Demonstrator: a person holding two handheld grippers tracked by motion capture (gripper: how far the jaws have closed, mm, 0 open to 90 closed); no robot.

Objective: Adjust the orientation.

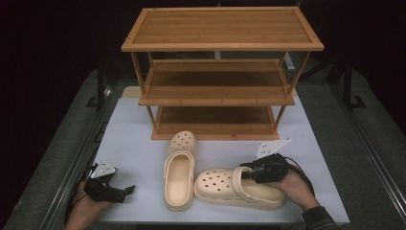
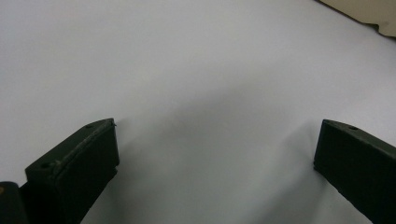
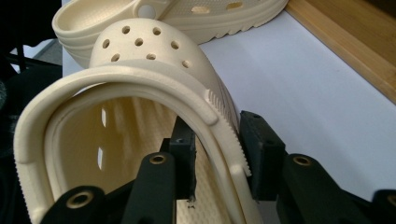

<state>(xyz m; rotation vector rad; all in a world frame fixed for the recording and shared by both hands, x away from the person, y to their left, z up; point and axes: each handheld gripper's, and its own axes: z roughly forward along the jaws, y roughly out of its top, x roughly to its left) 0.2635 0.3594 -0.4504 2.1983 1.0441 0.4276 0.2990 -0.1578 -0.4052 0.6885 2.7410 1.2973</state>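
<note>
White tabletop [image 1: 139, 158]; right gripper [image 1: 257, 173] fingers pinch clog [image 1: 239, 188] rim; left gripper [image 1: 125, 190] fingers wide.

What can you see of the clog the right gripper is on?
The held clog is cream, foam-like, with round holes over the toe and a heel strap. It lies sole-down on the white table, toe pointing left, toward the other clog. The right gripper clamps its side wall at the opening, one jaw inside, one outside.
</note>
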